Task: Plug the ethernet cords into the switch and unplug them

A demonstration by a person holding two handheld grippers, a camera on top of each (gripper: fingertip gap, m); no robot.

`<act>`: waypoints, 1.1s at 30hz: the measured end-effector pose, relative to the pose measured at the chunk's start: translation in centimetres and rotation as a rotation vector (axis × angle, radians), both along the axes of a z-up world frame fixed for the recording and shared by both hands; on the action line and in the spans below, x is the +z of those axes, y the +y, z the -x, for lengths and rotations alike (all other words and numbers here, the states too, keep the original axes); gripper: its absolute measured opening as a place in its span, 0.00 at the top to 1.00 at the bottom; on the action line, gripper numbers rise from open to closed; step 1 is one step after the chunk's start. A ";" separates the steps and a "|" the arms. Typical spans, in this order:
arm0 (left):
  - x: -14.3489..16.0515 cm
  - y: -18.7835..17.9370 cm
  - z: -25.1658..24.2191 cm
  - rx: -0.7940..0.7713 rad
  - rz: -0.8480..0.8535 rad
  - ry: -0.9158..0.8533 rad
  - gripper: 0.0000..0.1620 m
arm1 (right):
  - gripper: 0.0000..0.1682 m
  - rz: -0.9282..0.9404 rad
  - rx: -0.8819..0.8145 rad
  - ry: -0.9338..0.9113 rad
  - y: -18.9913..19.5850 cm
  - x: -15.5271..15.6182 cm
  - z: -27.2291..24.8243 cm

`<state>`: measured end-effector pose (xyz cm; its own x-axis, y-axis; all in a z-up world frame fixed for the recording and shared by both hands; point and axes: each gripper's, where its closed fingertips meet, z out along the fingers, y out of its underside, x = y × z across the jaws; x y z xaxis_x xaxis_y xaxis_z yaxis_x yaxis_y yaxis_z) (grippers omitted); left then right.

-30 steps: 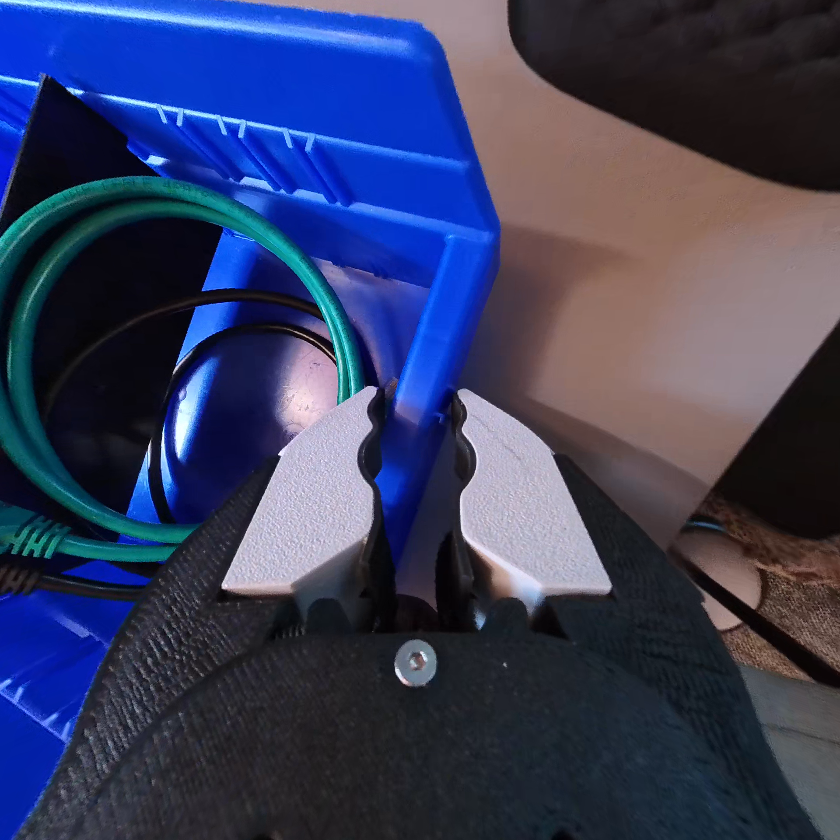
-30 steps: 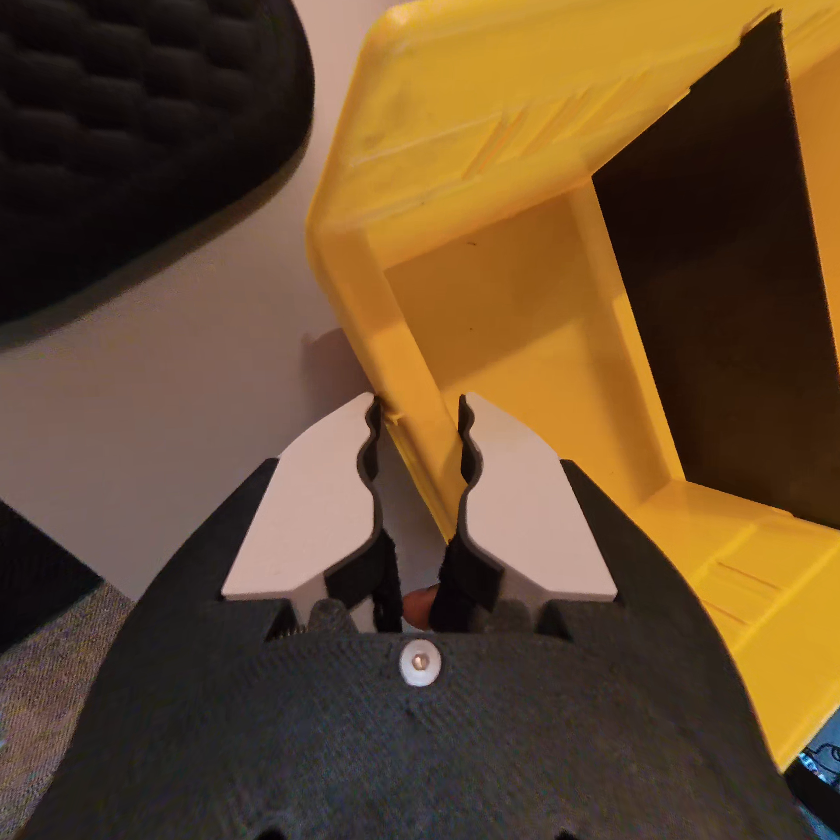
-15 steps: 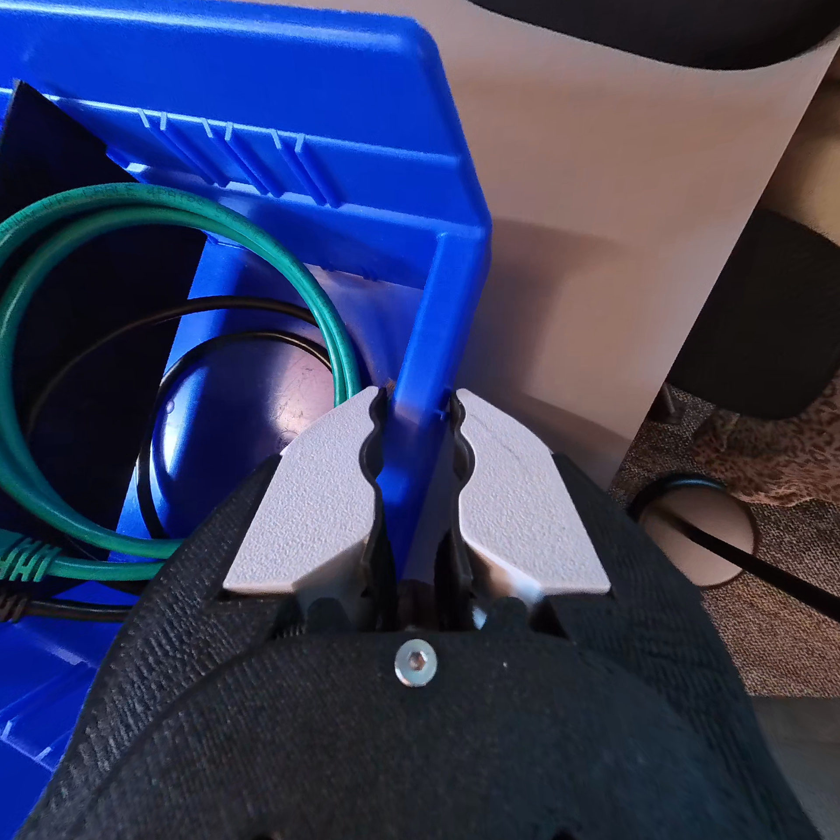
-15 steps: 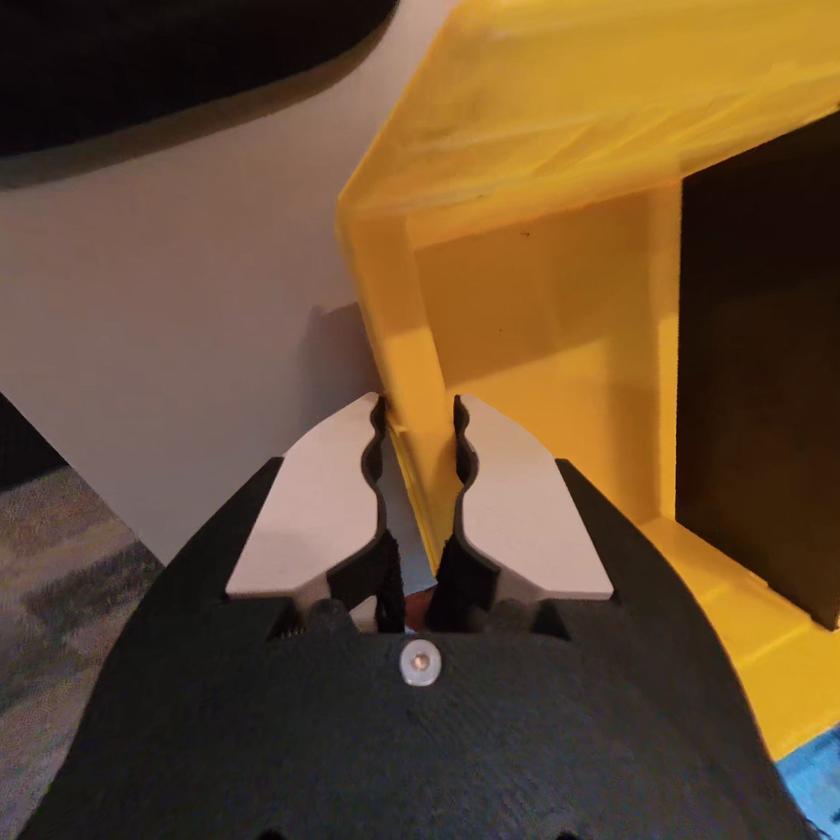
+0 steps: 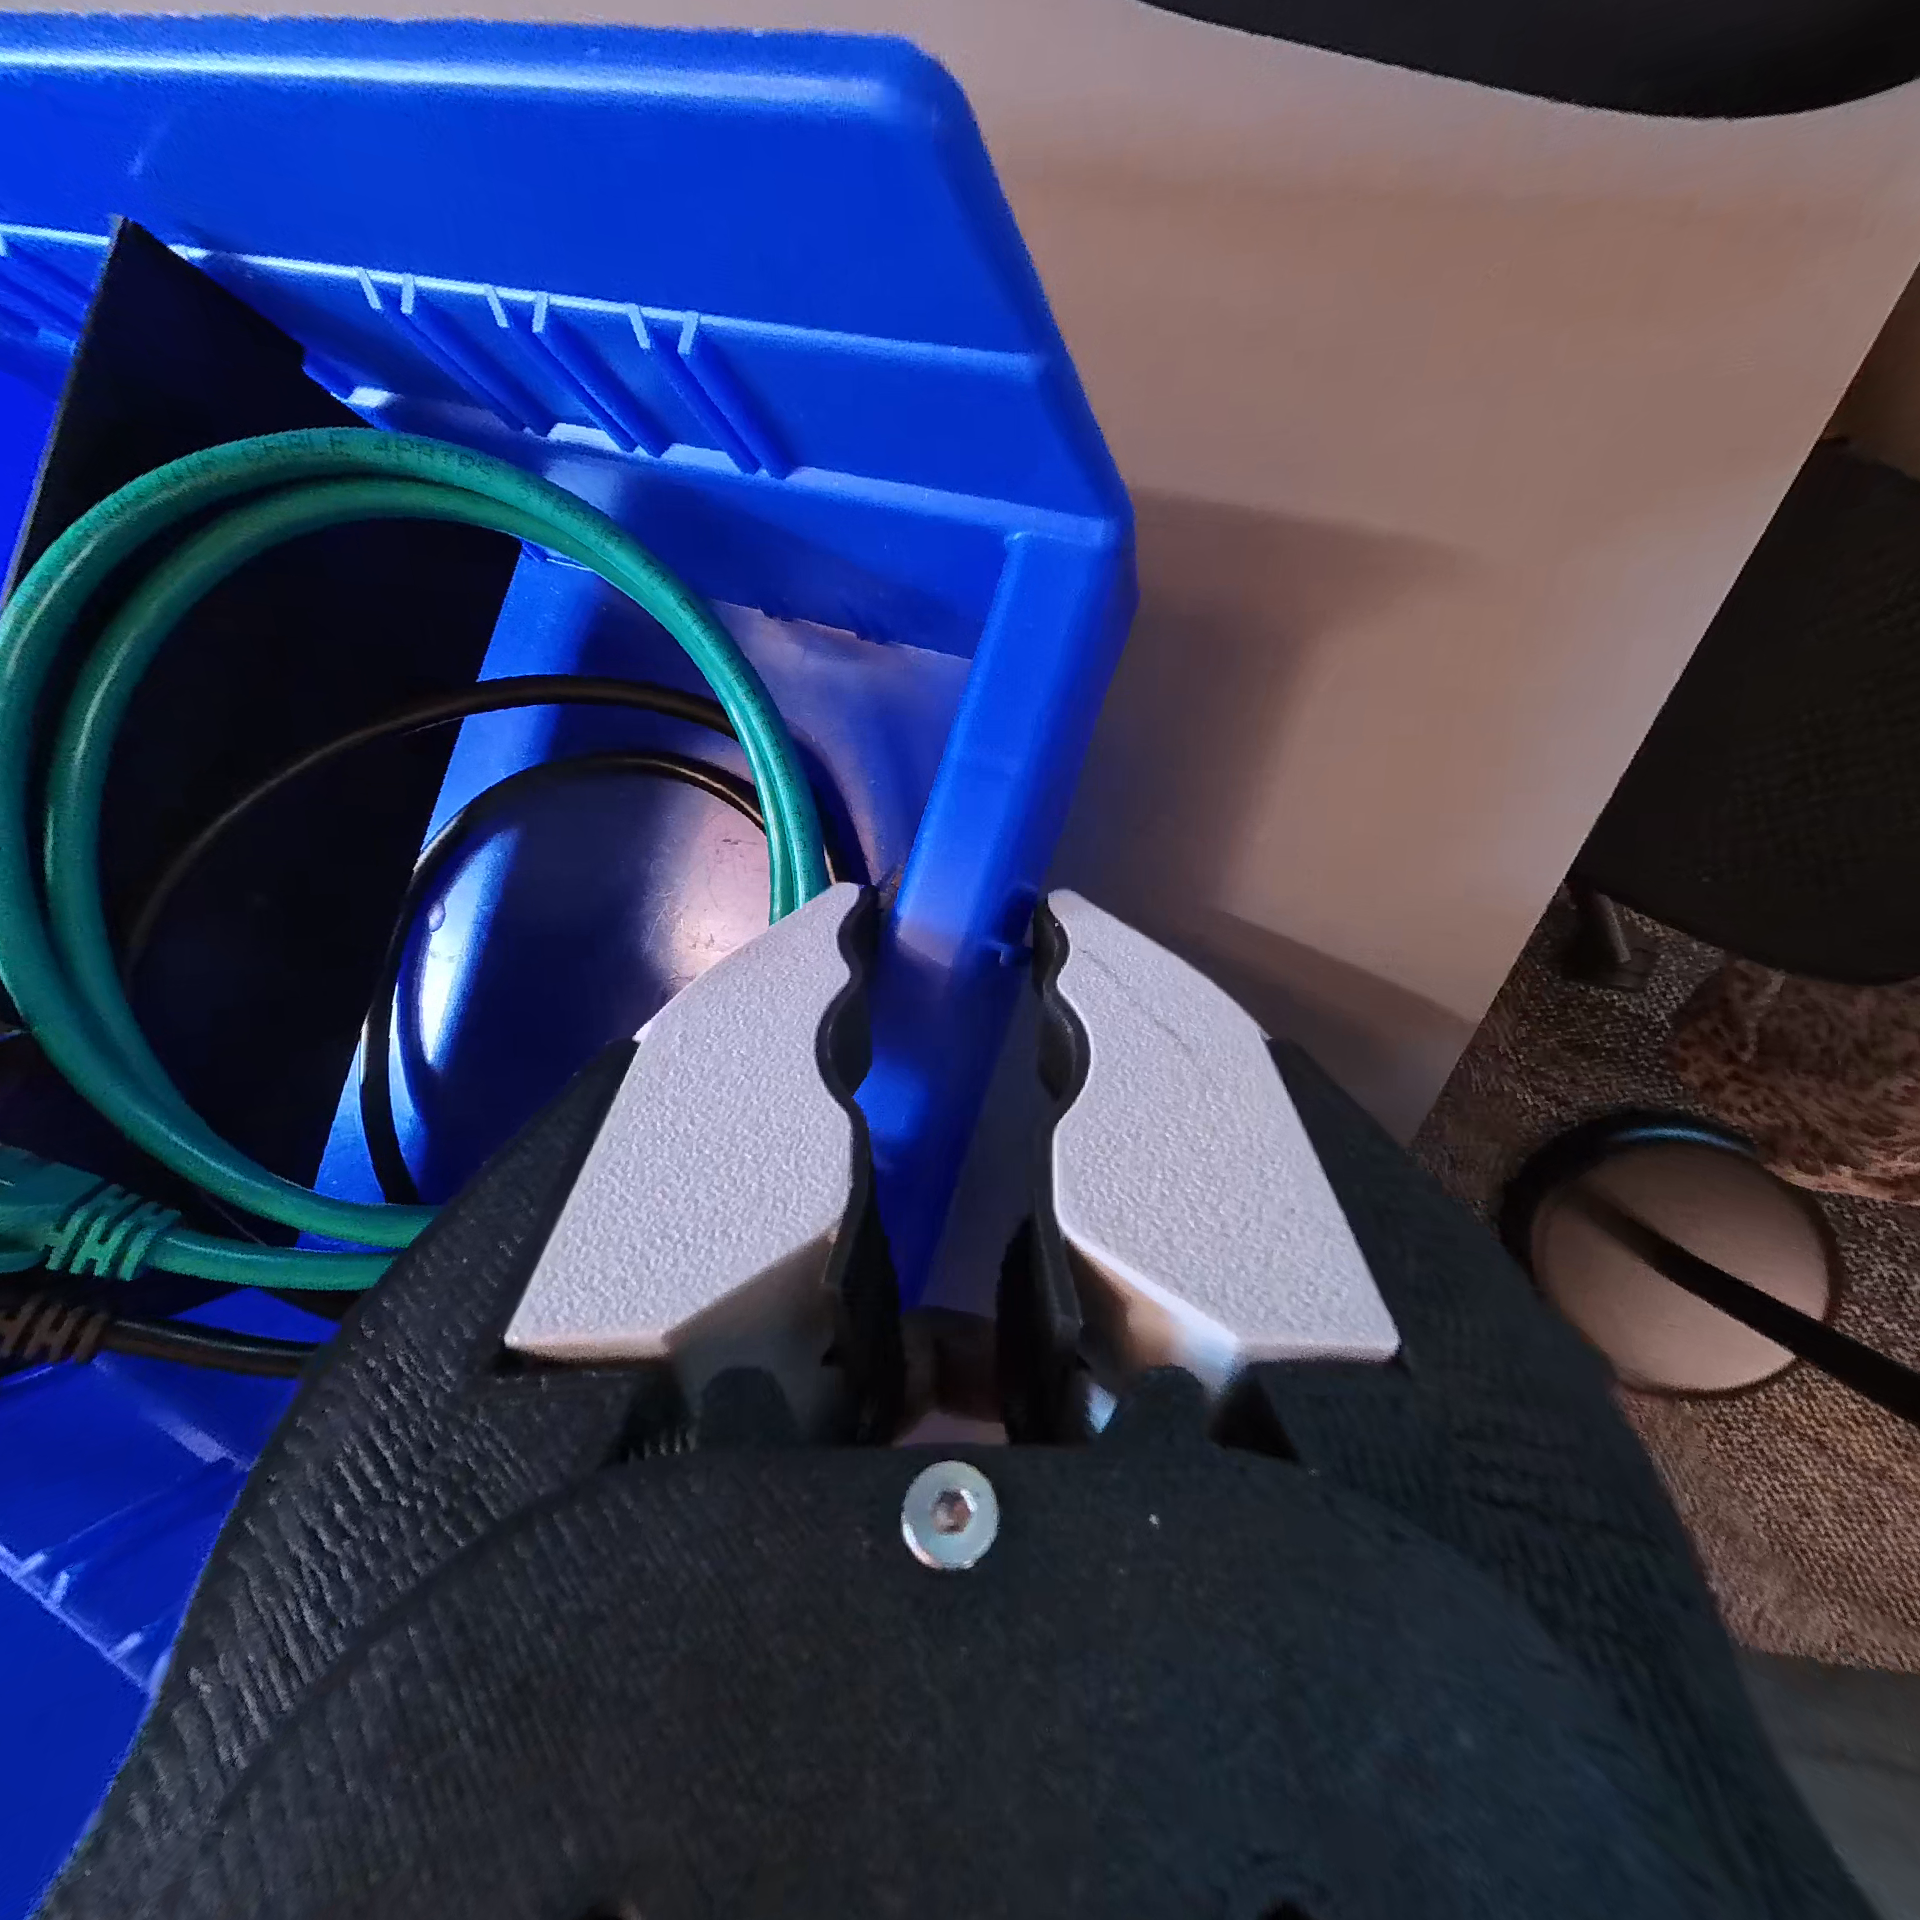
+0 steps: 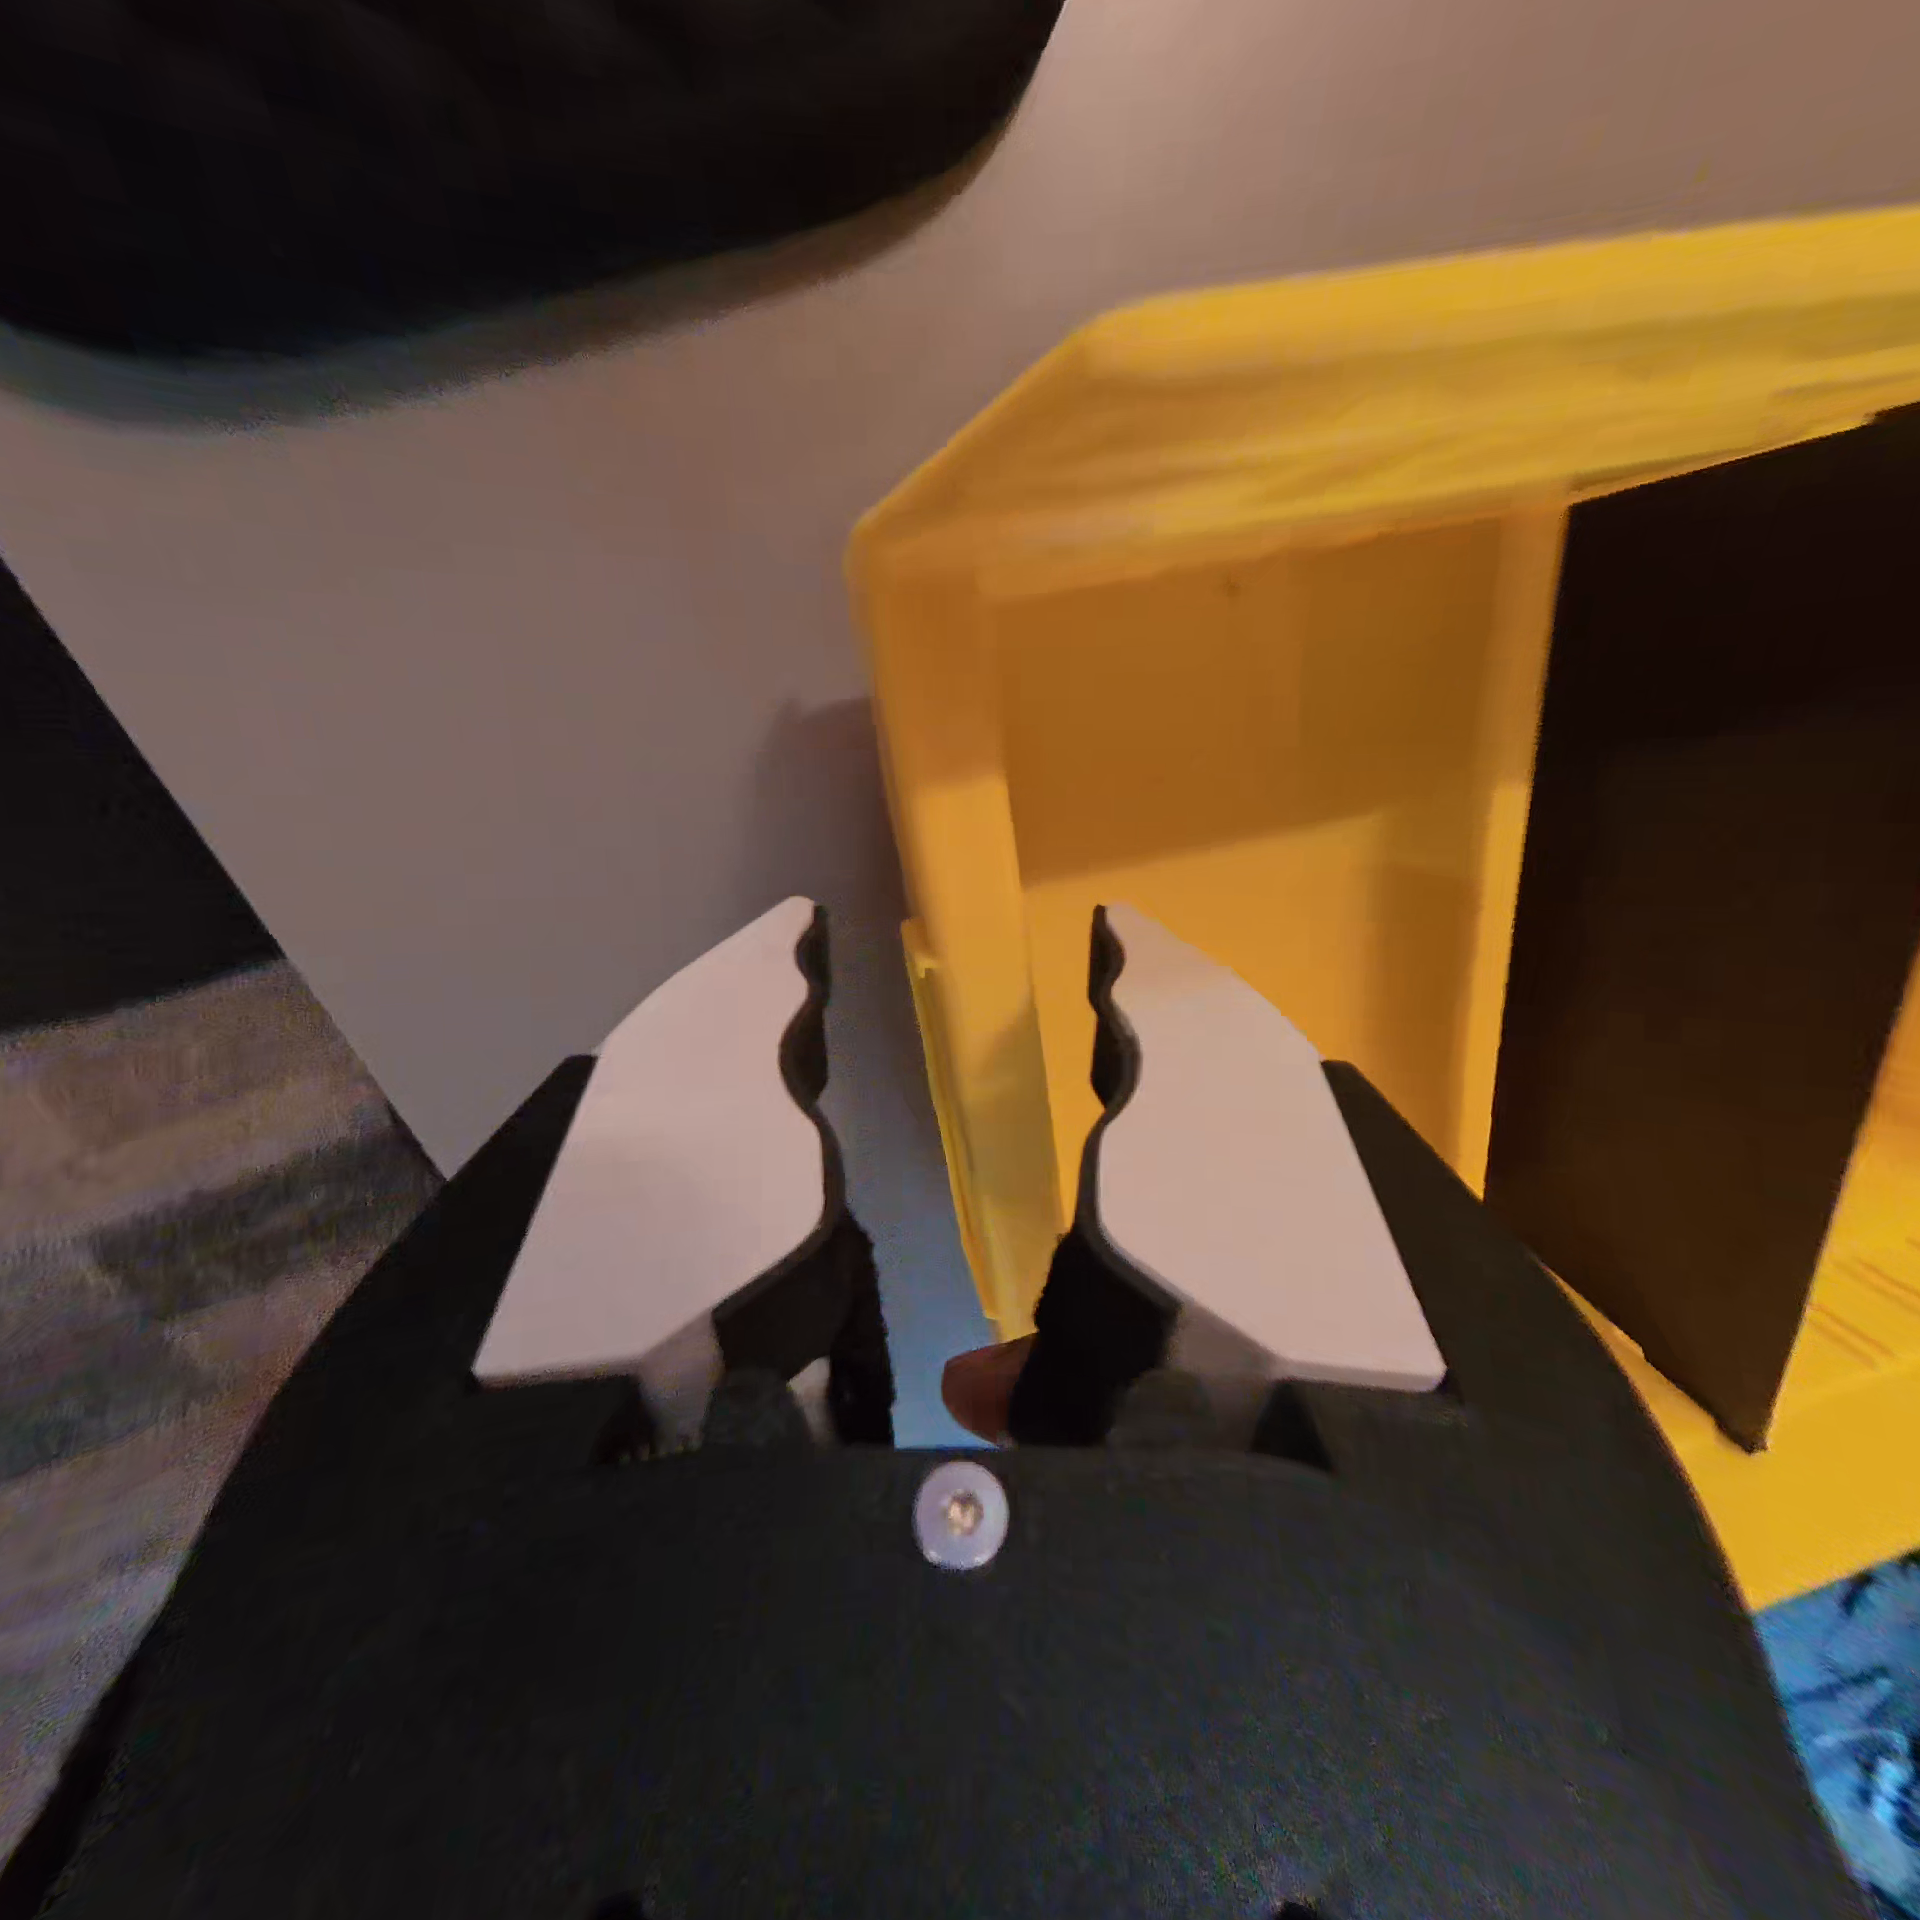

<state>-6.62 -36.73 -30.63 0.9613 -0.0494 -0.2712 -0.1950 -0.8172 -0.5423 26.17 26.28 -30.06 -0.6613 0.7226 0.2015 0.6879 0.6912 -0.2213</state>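
Left wrist view: camera sits behind the left gripper (image 5: 951,914), looking forward and down along its two fingers, very close to the right wall of a blue bin (image 5: 997,727).
Left view reach: into the bin from above; pale table (image 5: 1403,468) to the right, carpet floor (image 5: 1766,1507) at the lower right.
Right wrist view: camera sits behind the right gripper (image 6: 961,920), facing forward and down, very close to the left wall of a yellow bin (image 6: 945,790); picture partly blurred.
Right view reach: bin interior to the right, table (image 6: 520,675) to the left, floor (image 6: 156,1195) at lower left.
Shared ground: the pale table and carpet floor; neither view shows the other bin.
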 end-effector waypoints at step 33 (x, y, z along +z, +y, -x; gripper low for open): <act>9.2 -1.9 15.7 0.986 -0.397 0.129 0.47 | 0.17 0.450 -0.068 1.292 -15.1 9.1 19.9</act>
